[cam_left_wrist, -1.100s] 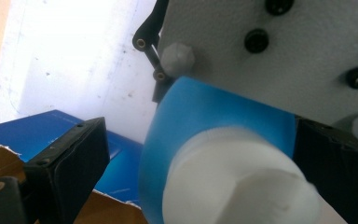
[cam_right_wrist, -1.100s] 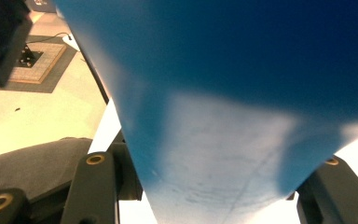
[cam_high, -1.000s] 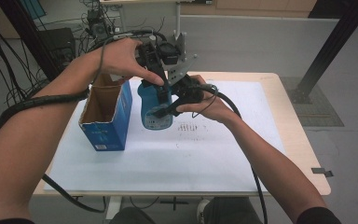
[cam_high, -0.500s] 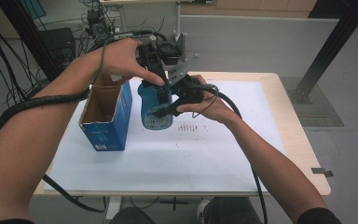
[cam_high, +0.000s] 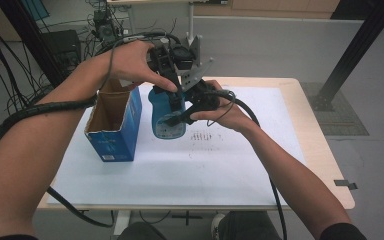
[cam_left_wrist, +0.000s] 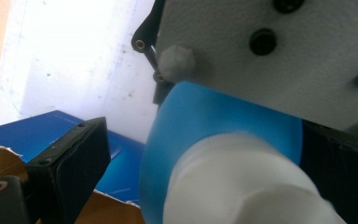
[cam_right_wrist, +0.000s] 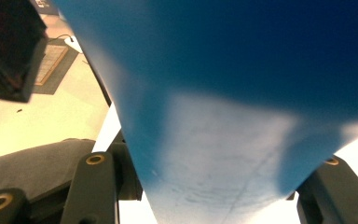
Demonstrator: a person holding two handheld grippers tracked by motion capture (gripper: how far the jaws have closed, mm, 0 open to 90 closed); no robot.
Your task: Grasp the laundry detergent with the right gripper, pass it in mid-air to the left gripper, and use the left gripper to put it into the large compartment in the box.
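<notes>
High view: fixed above person's side of table (cam_high: 300, 150), faces forward and down, moderate distance; covers whole tabletop, both forearms, floor beyond.

Left tongs view: camera on left tongs (cam_high: 167, 67), looks steeply down onto white cap and shoulder of blue bottle (cam_left_wrist: 223, 135), very near; box (cam_left_wrist: 51, 135) and table below.

Right tongs view: camera on right tongs (cam_high: 190, 112), pressed close to bottle side, blurred.

Shared by all views: bottle.

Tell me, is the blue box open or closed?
Open. The blue box stands upright on the table; its top gapes, showing brown cardboard inside.
</notes>
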